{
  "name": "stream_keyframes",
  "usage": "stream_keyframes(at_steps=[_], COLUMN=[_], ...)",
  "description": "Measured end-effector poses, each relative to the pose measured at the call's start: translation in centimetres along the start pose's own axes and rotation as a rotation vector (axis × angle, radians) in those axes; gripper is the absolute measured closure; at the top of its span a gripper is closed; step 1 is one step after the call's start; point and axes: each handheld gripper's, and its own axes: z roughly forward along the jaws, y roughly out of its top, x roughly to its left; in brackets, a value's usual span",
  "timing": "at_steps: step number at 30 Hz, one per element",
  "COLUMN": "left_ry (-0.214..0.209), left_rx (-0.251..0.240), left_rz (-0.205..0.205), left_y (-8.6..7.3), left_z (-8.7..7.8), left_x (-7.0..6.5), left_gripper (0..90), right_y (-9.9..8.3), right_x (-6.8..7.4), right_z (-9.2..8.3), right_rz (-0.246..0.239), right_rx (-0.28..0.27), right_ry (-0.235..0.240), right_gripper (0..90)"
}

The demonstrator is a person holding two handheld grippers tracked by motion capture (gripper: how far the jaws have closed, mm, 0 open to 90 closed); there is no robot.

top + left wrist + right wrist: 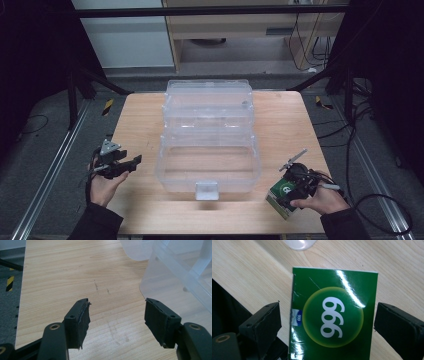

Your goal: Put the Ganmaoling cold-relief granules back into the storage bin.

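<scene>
A green carton (333, 315) printed with a white "999" lies flat on the wooden table near its front right corner (280, 190). My right gripper (329, 307) is open and straddles it, one black jaw on each side, with a small gap at the left jaw. In the high view that gripper (285, 196) sits over the carton in the person's right hand. A clear plastic storage box (165, 165) stands mid-table with its lid folded back. My left gripper (117, 302) is open and empty above bare wood, just left of the clear box (175, 272); the high view shows it (134, 164) at the table's left side.
The clear box's front latch (206, 190) points toward the person, and a rounded clear piece (299, 243) lies just beyond the carton. The table's front edge (215, 232) is close behind both hands. Cables (380, 200) trail on the floor to the right.
</scene>
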Motion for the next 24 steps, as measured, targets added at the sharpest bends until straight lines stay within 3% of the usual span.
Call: stream_keyframes(at_steps=[24], left_ry=[-0.004], left_rx=[0.017], left_rz=[0.007], left_y=[-0.1], left_z=[0.3], left_x=[-0.1], left_gripper=[35.4], right_y=[0.6], right_x=[-0.6], right_z=[1.4], right_rz=[0.046], right_rx=[0.092], right_ry=[0.020], right_gripper=[15.5])
